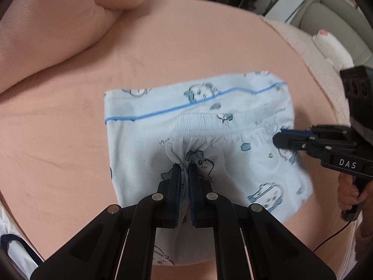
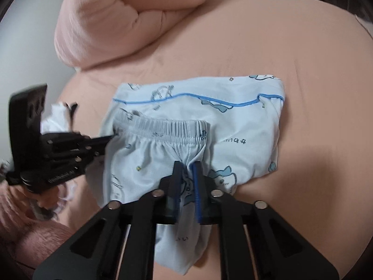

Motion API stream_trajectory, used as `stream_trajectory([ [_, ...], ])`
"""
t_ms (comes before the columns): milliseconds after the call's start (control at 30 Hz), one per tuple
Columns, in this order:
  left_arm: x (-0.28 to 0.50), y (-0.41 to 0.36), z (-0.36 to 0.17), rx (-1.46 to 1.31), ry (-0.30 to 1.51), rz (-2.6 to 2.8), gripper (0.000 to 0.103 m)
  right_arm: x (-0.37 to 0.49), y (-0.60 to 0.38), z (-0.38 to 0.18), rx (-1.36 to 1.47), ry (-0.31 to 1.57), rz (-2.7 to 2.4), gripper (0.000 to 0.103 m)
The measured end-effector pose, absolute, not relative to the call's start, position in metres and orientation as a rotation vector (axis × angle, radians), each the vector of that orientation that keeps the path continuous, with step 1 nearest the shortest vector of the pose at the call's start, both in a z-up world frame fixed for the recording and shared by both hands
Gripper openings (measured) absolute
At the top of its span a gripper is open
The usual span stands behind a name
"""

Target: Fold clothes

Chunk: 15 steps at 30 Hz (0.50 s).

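Observation:
Light blue pyjama clothes [image 1: 163, 126] with a cartoon print and blue piping lie folded on the peach bed sheet [image 1: 58, 140]. The shorts part with its elastic waistband [image 1: 209, 122] lies on top. My left gripper [image 1: 184, 169] is shut on a pinch of the shorts cloth just below the waistband. My right gripper [image 2: 187, 165] is shut on the same cloth at the other side, below the waistband [image 2: 167, 128]. The right gripper also shows in the left wrist view [image 1: 279, 137], and the left gripper in the right wrist view [image 2: 109, 138].
A rolled peach duvet [image 2: 112, 28] lies at the back of the bed. White clothes [image 2: 56, 116] lie at the left bed edge, and more white cloth [image 1: 14, 245] near me. A plush toy [image 1: 331, 46] sits by a sofa [image 1: 338, 7] beyond the bed.

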<state>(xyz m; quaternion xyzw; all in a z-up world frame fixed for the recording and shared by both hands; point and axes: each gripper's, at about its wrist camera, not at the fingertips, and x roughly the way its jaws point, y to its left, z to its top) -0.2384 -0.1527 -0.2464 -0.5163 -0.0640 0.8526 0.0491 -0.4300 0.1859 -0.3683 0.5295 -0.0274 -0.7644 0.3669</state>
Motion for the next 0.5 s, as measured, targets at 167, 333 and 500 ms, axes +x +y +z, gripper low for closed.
stream_trajectory([
  [167,-0.24,-0.156,-0.21,-1.454,-0.202,2.685,0.007,-0.441,0.188,-0.342,1.281,-0.163,-1.973,0.005],
  [333,-0.267,-0.165,-0.223,-1.486,-0.204,2.698,0.007,-0.466,0.172,-0.334,1.222,-0.138,-2.028,0.005],
  [500,-0.29,-0.181,-0.271,-1.689,-0.331,2.549,0.019,-0.488,0.166,-0.378,1.377,-0.179,-2.004,0.027],
])
